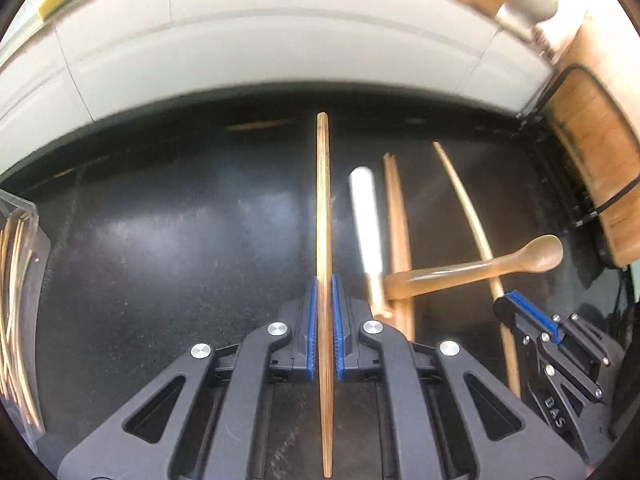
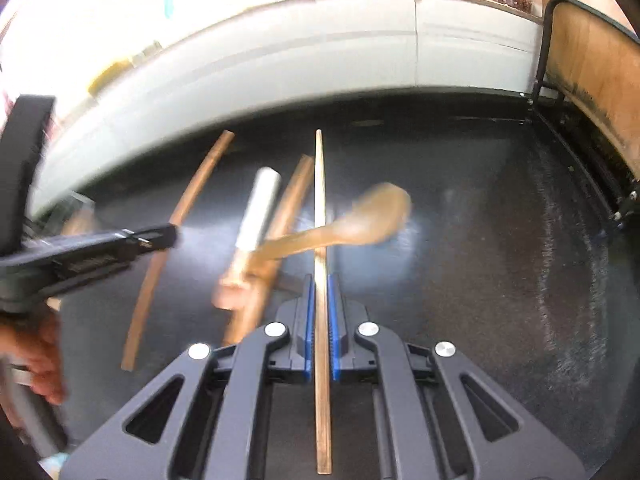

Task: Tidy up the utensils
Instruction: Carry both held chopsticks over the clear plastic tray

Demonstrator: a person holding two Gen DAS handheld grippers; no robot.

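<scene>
Black countertop (image 1: 160, 240) lies bare left of the left gripper (image 1: 325, 292), which clamps a chopstick (image 1: 323, 200); the right gripper (image 2: 320, 292) clamps another chopstick (image 2: 319, 184) beside a wooden spoon (image 2: 360, 220).

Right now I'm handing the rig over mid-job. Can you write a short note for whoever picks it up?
Left tongs: shut on one wooden chopstick.
Right tongs: shut on a paler chopstick.
On the black counter: a wooden spoon lying across a brown chopstick, and a white-handled utensil beside them.
A clear container at far left holds thin wooden sticks.
Done: two chopsticks gripped. I cannot tell how many went in before.
Left: put both away, probably in that container, then clear the spoon, the chopstick and the white-handled utensil.
</scene>
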